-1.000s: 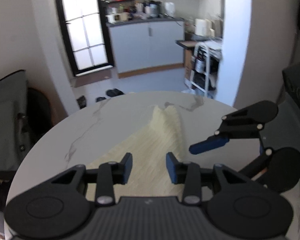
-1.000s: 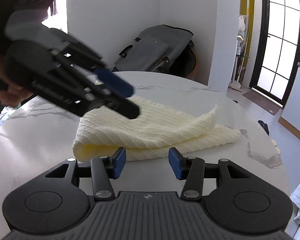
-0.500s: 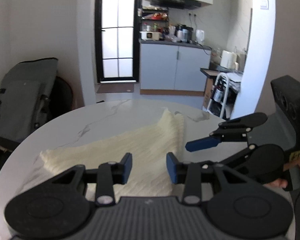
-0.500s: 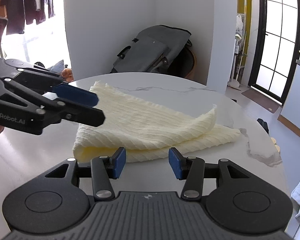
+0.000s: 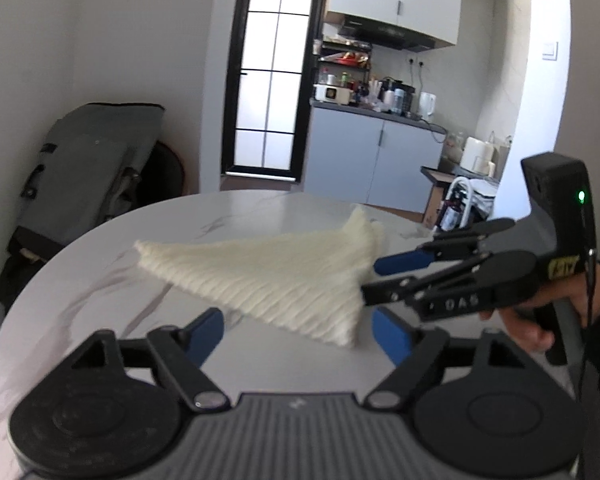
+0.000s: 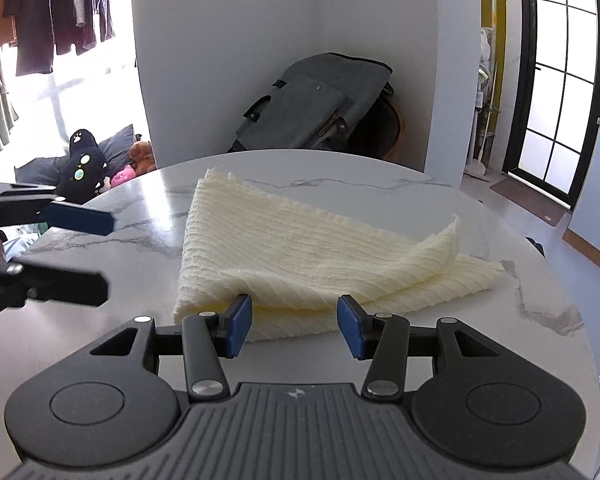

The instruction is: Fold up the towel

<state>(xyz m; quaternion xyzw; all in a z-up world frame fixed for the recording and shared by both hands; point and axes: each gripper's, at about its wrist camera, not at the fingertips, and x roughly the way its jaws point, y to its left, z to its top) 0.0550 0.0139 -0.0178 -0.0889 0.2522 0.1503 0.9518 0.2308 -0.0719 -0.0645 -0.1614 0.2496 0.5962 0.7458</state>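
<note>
A cream ribbed towel (image 6: 300, 248) lies folded on the round white marble table (image 6: 500, 216), its upper layer askew with one corner curled up at the right. My right gripper (image 6: 294, 320) stands open at the towel's near edge, its pads not pressing the cloth. In the left wrist view the towel (image 5: 268, 272) looks like a triangle. My left gripper (image 5: 298, 338) hovers before its near corner with its jaws opening and nothing gripped. From the right wrist view, the left gripper (image 6: 96, 254) is off the towel's left side. The right gripper (image 5: 384, 278) is held by a hand (image 5: 528, 320).
A grey bag (image 6: 320, 108) leans on a chair behind the table. Soft toys (image 6: 84, 160) lie on the floor at the left. A kitchen counter (image 5: 376, 156) and a black-framed glass door (image 5: 272, 80) stand beyond the table's far edge.
My left gripper has drawn back off the towel toward its left side, rolled, and its jaws have widened. The right gripper and the towel have stayed where they were.
</note>
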